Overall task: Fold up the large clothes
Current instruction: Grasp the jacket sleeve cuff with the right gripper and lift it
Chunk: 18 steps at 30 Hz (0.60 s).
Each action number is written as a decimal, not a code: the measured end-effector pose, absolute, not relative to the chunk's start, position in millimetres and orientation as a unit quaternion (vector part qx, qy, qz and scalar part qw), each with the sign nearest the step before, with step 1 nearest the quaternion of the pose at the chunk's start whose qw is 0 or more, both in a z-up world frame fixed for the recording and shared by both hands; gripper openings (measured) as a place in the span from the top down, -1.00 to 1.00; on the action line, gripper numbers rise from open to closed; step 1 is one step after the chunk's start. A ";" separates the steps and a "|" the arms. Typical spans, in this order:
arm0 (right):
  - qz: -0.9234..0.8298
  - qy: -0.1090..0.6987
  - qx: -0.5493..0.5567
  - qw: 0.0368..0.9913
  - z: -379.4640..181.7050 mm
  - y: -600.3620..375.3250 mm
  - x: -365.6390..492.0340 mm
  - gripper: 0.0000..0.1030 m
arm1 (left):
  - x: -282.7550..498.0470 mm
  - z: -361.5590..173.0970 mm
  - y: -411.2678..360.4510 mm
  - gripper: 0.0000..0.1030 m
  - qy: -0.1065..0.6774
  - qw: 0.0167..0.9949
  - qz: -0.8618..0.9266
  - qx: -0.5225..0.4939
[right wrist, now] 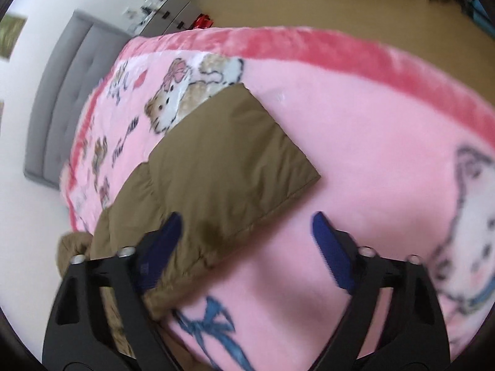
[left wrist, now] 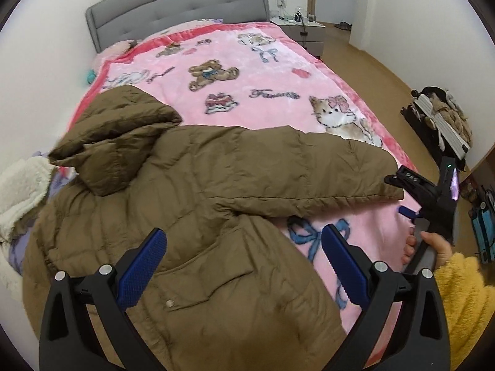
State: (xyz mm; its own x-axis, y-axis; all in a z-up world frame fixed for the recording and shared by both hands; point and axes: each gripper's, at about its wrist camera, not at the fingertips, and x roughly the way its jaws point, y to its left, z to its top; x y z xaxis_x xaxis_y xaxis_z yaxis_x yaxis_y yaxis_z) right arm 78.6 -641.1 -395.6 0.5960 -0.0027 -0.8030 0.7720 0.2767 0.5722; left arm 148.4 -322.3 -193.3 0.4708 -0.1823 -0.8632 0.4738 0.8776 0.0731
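Note:
A brown hooded puffer jacket (left wrist: 185,191) lies spread on the pink cartoon blanket (left wrist: 247,61) of the bed, hood (left wrist: 114,136) up and to the left, one sleeve (left wrist: 309,167) stretched out to the right. My left gripper (left wrist: 244,235) hovers open over the jacket's body near a front pocket, nothing between its blue pads. My right gripper (right wrist: 247,219) is open just above the sleeve's cuff (right wrist: 235,167); its left finger (right wrist: 167,241) overlaps the cuff's edge, its right finger is over bare blanket (right wrist: 371,154). In the left wrist view, the right gripper (left wrist: 397,194) sits at the cuff's end, held by a hand in a yellow fleece sleeve (left wrist: 464,303).
A grey padded headboard (left wrist: 173,9) and a nightstand (left wrist: 309,31) stand at the bed's far end. White fleece clothing (left wrist: 21,198) is heaped at the left edge. On the wood floor to the right are a dark rack with items (left wrist: 442,123) and a blue bag (left wrist: 482,228).

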 end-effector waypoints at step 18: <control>-0.247 0.267 0.510 0.779 -374.9 -653.9 115.2 0.74 | 174.8 -233.6 -290.9 -0.91 0.495 0.840 -0.181 0.130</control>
State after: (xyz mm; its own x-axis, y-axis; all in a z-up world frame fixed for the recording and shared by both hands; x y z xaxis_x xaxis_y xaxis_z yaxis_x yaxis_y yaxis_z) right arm 115.2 -653.9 -374.9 0.7347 -0.1126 -0.6690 0.6583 0.3567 0.6629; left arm 174.8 -290.9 -233.6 0.4455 -0.1759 -0.8779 0.4320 0.9010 0.0387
